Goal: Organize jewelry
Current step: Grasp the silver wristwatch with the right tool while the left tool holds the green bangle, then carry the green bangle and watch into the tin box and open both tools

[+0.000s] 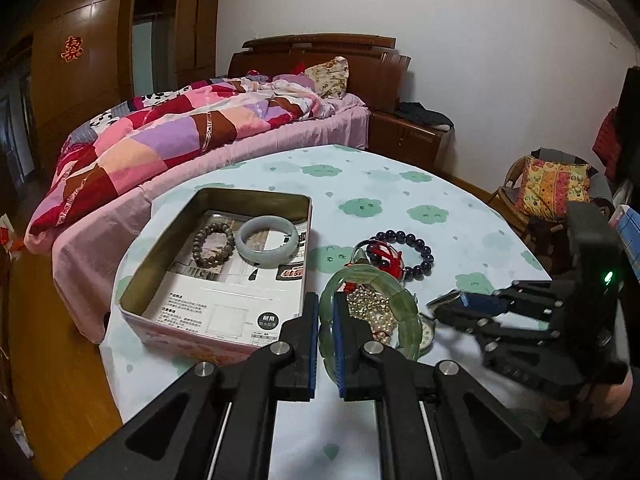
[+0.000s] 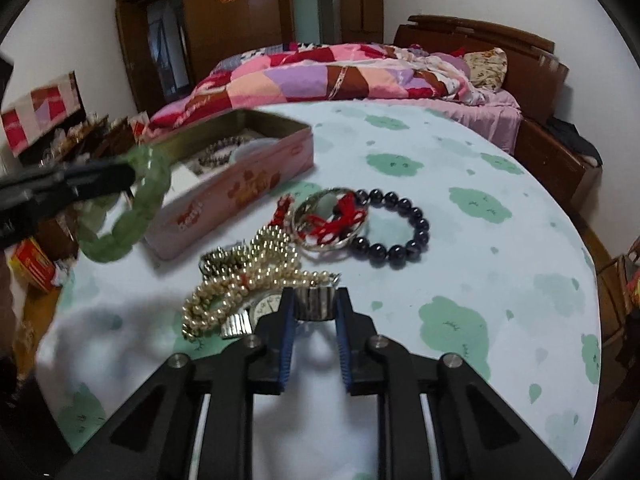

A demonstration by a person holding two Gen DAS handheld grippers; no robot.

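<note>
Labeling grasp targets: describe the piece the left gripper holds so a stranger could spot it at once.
Start at the round table with the green-cloud cloth, then find the pink tin box on it. Just beside the box's near corner, the left gripper is shut on the green bracelet. It is translucent pale green, made of flat linked segments, unlike the round-bead bracelets and pearl strands nearby.

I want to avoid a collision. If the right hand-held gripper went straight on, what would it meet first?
The metal watch band, already between the right hand-held gripper pads, then probably the pearl necklace pile; depth is unclear.
</note>
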